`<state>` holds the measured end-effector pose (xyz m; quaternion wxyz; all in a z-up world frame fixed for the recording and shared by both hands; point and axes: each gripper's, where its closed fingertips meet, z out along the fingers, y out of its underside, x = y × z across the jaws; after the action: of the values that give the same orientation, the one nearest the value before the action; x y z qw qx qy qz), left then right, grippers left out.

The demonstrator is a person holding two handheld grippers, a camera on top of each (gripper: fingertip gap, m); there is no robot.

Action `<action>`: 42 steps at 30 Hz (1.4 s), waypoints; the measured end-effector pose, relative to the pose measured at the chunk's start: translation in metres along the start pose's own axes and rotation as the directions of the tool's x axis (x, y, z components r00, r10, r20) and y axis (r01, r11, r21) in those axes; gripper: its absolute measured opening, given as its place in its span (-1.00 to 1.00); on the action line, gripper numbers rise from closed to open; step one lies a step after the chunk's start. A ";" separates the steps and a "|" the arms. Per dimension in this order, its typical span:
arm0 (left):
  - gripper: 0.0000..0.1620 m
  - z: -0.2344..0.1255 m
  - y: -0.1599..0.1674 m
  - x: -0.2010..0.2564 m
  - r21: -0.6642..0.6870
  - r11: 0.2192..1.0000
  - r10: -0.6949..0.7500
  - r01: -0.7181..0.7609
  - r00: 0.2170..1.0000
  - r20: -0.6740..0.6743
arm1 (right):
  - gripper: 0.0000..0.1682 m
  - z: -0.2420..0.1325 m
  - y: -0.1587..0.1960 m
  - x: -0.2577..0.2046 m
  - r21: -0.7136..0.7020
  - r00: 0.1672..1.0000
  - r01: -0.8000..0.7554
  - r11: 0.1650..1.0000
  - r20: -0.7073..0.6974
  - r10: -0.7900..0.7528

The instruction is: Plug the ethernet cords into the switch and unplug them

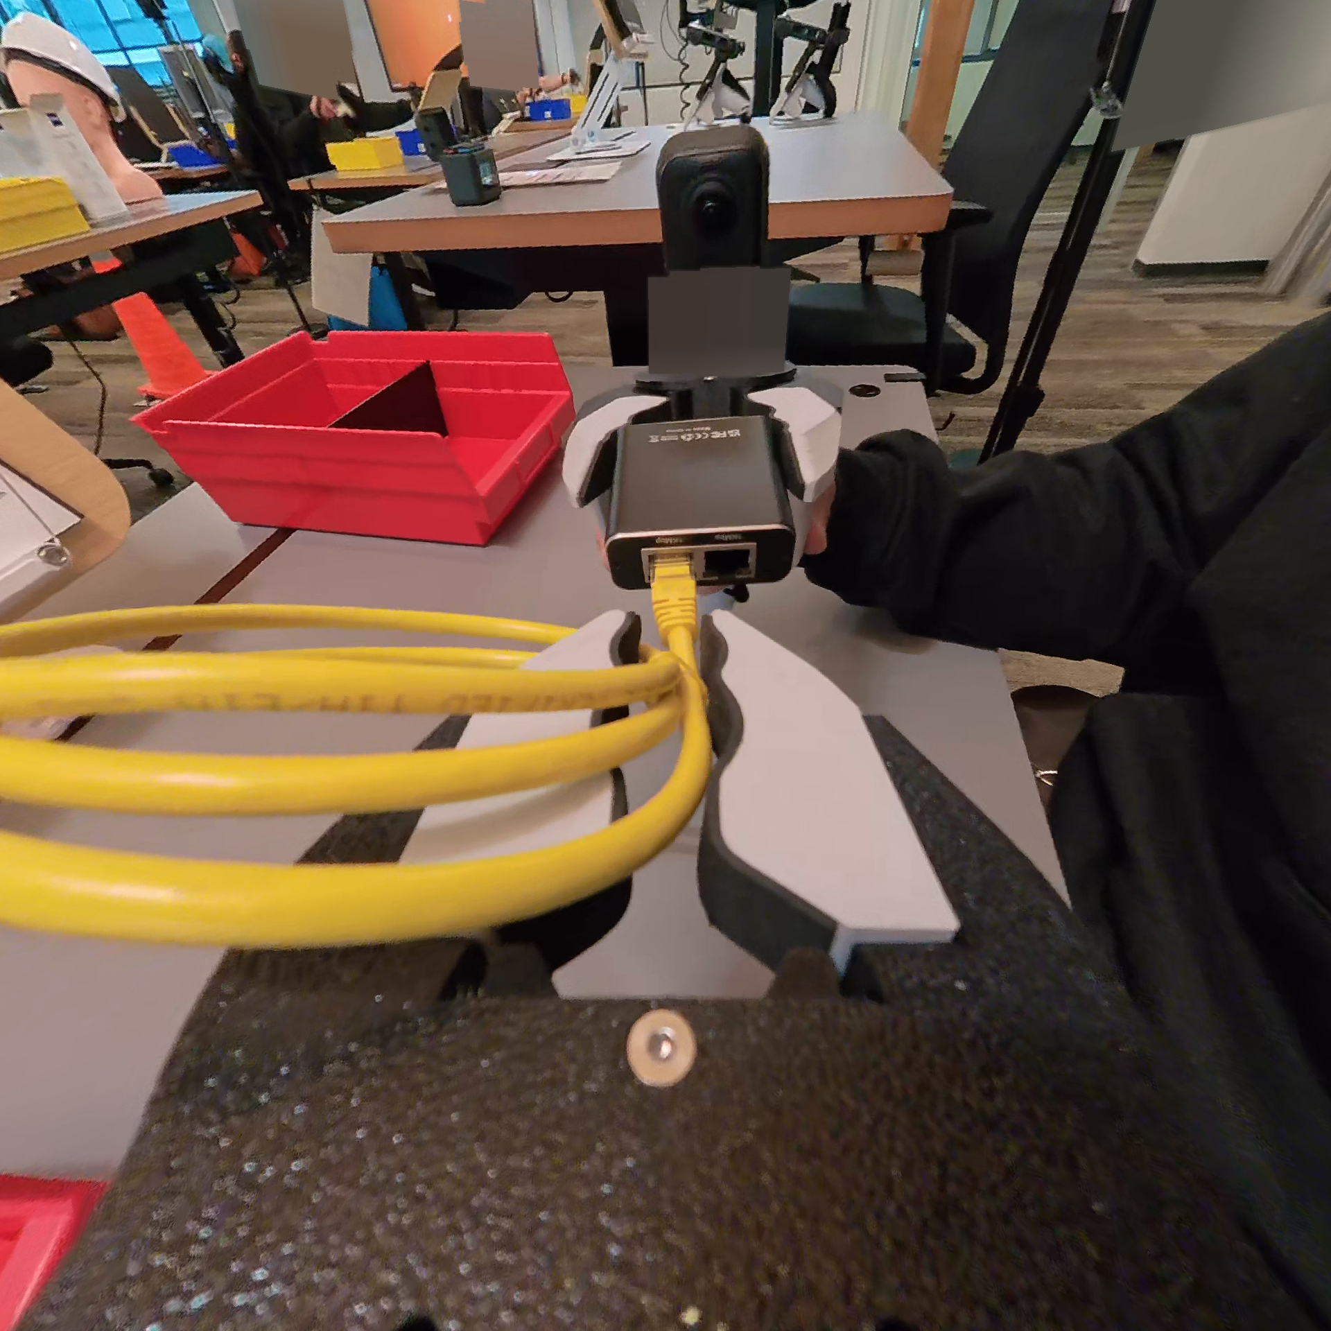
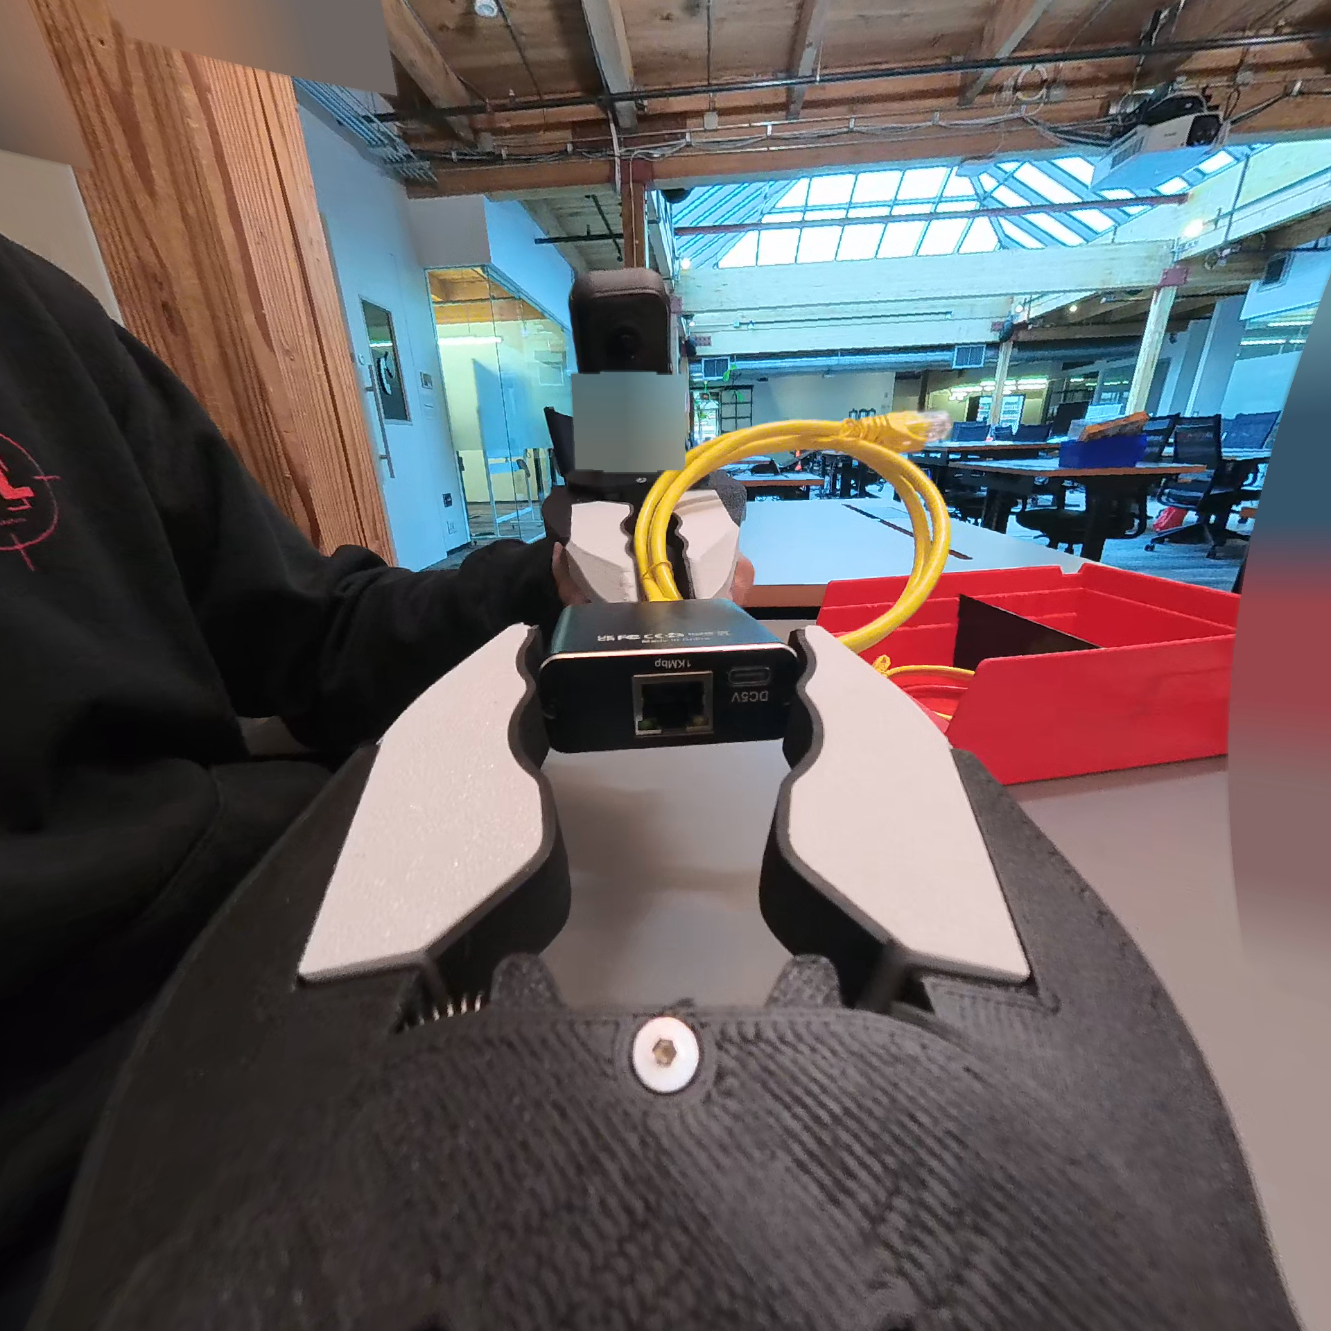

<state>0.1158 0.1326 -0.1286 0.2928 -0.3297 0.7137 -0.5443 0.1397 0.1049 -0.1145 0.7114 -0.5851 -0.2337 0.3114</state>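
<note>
**1 cord plugged in, 1 port free**

2 grippers face each other over the grey table (image 1: 432, 576), and you hold both above it. Your right gripper (image 2: 666, 691) is clamped on the small black switch (image 2: 666, 684): in the right wrist view its 2 grey fingers (image 2: 446, 792) press the switch's left and right sides at the centre of the frame, and the face turned to that camera has 1 empty network port and a small power socket. In the left wrist view the same switch (image 1: 698, 497) sits just above the centre of the frame, with the right gripper (image 1: 698, 446) wrapped round it and your black sleeve (image 1: 1008, 533) coming in from the right.

The near face there shows 2 ports side by side. The plug of the yellow cord (image 1: 673, 583) sits in the left port; the right port is empty. Your left gripper (image 1: 673, 634) is closed on the cord just behind the plug, its fingertips pinching the cable close to the switch without touching it. From the pinch the cord loops away to the left edge of the frame in several coils.

In the right wrist view the left gripper (image 2: 659, 547) shows beyond the switch, and the yellow cord (image 2: 915, 518) curls up and right of it, its free plug in the air at the upper right of centre. A red bin (image 2: 1080, 691) stands on the table at the right, with more yellow cable lying inside it. In the left wrist view the red bin (image 1: 360, 461) sits at the upper left, beside the switch.
</note>
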 end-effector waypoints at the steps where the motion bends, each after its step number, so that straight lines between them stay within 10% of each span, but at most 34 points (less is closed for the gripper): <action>1: -0.81 0.000 0.000 -0.001 -0.005 1.000 0.002 -0.002 1.000 0.011 | -0.22 0.000 0.001 0.000 -0.002 1.000 0.000 1.000 -0.002 0.000; 36: -0.91 0.005 0.014 0.001 -0.082 0.996 -0.019 0.021 1.000 0.023 | -0.20 0.000 0.017 0.006 0.026 0.992 -0.128 0.991 0.018 0.128; 42: -0.96 -0.006 -0.040 -0.011 0.176 0.984 -0.024 0.008 0.995 0.093 | -0.22 0.017 0.026 -0.001 0.028 0.991 -0.125 0.992 0.049 0.124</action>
<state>0.1242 0.1368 -0.0876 0.3497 -0.3337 0.6458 -0.5910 0.1226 0.1191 -0.1368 0.6937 -0.5801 -0.2086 0.3724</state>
